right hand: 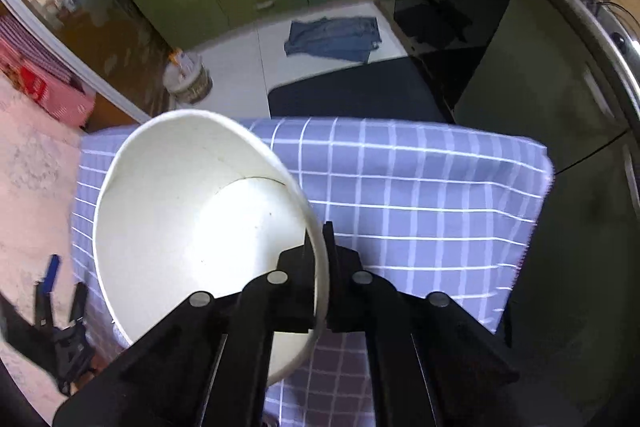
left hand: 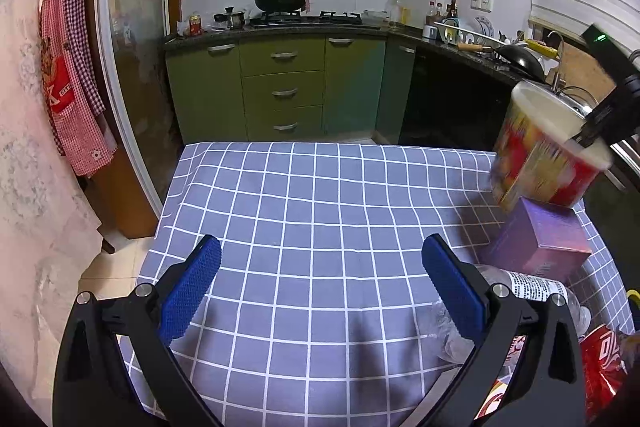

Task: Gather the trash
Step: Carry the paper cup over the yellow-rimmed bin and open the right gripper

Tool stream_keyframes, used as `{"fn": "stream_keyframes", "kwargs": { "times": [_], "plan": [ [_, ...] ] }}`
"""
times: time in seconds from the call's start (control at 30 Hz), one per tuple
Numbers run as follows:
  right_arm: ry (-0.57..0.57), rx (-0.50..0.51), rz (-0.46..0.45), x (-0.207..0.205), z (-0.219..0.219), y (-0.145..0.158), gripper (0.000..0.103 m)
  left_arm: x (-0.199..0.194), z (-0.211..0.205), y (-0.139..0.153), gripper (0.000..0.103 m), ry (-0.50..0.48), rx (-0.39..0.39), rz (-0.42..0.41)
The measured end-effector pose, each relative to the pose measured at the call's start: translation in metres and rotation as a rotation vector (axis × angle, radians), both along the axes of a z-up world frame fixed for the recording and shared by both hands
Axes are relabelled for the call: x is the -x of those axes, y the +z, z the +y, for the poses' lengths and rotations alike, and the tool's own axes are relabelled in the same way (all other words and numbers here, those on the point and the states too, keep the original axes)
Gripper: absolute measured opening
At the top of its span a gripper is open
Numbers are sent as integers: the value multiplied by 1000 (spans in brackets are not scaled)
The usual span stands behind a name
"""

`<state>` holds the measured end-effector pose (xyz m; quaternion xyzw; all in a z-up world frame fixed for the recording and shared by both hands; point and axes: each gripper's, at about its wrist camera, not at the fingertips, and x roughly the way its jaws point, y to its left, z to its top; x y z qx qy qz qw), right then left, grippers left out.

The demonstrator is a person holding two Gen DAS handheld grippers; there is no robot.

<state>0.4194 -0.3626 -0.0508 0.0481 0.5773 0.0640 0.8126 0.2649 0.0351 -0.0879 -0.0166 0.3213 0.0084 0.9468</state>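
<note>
**Risk check: noodle cup held by its rim**

1. Right gripper [right hand: 325, 259]: clamped on the rim wall of the noodle cup [right hand: 208, 227], one finger inside, one outside. I see the cup lifted clear of the checked tablecloth [right hand: 420, 187], tilted, its white interior empty.
2. Left gripper [left hand: 320, 291]: spread wide and holding nothing, low over the cloth near the table's front edge.
3. Remaining trash, left-wrist view: a purple box [left hand: 540, 239] directly beneath the cup, a clear plastic bottle [left hand: 532, 287] just beside the left gripper's right finger, and a red wrapper [left hand: 600, 359] at the table's right corner.

Hazards, in my judgement:
- The thin paper rim may buckle or slip under a narrow pinch; a fast swing would cause the drop.
- The cup's base hangs close above the box; lowering here could knock it off the table.
- Moving my left gripper rightward risks rolling the bottle over the edge.
- No bin is visible in either view, so I cannot confirm the drop point.
</note>
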Motion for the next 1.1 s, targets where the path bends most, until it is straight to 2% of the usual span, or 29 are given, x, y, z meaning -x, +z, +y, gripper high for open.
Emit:
{"fn": "stream_keyframes", "kwargs": {
  "times": [0.2, 0.33, 0.43, 0.53, 0.7, 0.83, 0.87, 0.9, 0.93, 0.97, 1.03, 1.1],
  "plan": [
    [-55, -54, -80, 78, -65, 58, 3, 2, -4, 1, 99, -12, -9, -9],
    [-147, -50, -80, 158, -137, 63, 3, 4, -5, 2, 99, -10, -15, -17],
    [-250, -41, -50, 216, -193, 44, 4, 5, -2, 4, 99, -11, 7, -19],
    [-345, -31, -7, 263, -243, 11, 4, 8, -1, 7, 99, -3, 6, -36],
    [-448, -45, 74, 310, -291, -48, 5, 12, -3, 10, 99, -9, 2, -49],
    [-483, -85, 117, 323, -309, -88, 6, 12, -11, 9, 99, -18, -25, -48],
    [-498, -101, 119, 325, -311, -95, 8, 12, -12, 8, 99, -20, -29, -47],
    [-505, -106, 128, 326, -311, -101, 16, 12, -14, 8, 99, -22, -32, -47],
    [-522, -102, 145, 326, -315, -110, 46, 13, -16, 7, 99, -26, -33, -45],
    [-548, -82, 147, 328, -319, -115, 63, 12, -18, 5, 99, -29, -36, -40],
    [-567, -59, 154, 331, -319, -121, 62, 11, -21, 3, 99, -32, -43, -32],
    [-571, -94, 132, 334, -313, -118, 62, 10, -25, 2, 99, -36, -55, -27]
  ]
}}
